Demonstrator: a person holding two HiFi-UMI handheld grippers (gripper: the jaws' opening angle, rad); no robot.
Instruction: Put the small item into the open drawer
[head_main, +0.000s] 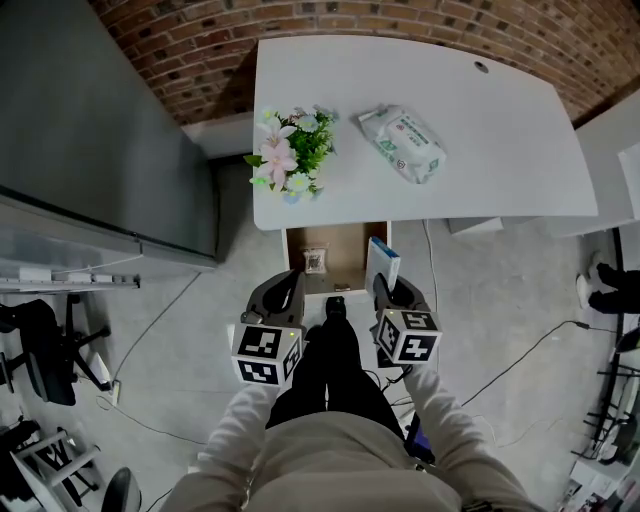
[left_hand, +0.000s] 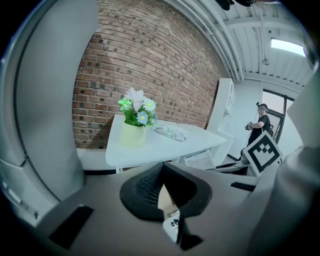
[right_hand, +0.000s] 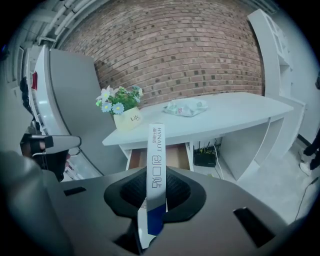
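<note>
My right fingers (head_main: 392, 294) are clenched on the task's thing, a slim white-and-blue plaster box (head_main: 382, 262), standing upright on its narrow edge in the grip. I hold it at the right front corner of the open drawer (head_main: 348, 248), not yet lowered in. My left fingers (head_main: 285, 296) are pressed together on nothing, near the drawer's left front. A small clear packet (head_main: 315, 261) already lies in the drawer.

I judge the carry nearly done; lowering the box in and letting go remain.

The box reads "HYNAUT" above "创口贴". The flower pot (right_hand: 127, 120) on the white surface (head_main: 490, 160) seems to read "Life". The wipes pack (head_main: 402, 143) print is too small to read.
</note>
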